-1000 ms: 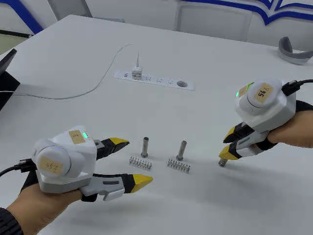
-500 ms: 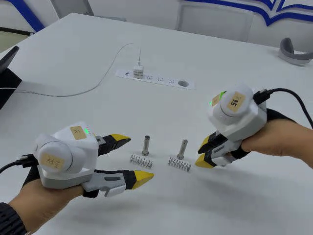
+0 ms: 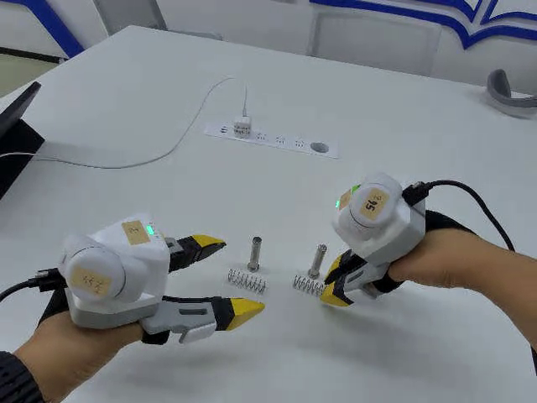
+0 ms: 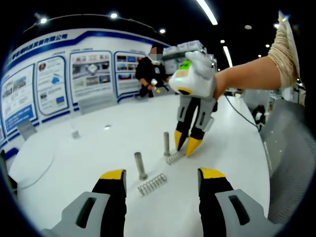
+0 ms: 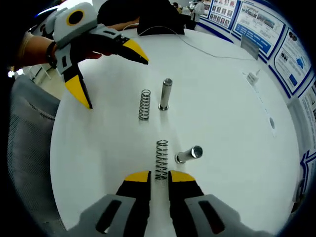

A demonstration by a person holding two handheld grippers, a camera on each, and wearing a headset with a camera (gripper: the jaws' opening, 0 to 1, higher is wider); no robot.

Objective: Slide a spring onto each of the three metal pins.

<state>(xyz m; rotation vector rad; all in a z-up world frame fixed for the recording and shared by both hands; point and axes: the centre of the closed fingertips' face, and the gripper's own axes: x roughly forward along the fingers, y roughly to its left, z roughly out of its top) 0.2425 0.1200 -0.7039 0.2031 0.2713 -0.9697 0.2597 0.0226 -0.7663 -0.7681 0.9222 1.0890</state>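
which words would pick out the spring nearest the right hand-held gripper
On the white table, nearer the person than the power strip, the left pin and the right pin stand, each with a spring lying before it. It is the right spring, before the right pin. Unlike the left spring, its end sits between the yellow tips of the right hand-held gripper.

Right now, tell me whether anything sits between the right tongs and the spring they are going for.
Nothing visible does. The spring lies flat on the table, its near end in the narrow gap between the tips of the right tongs. Its pin stands just beside it, off the line of approach.
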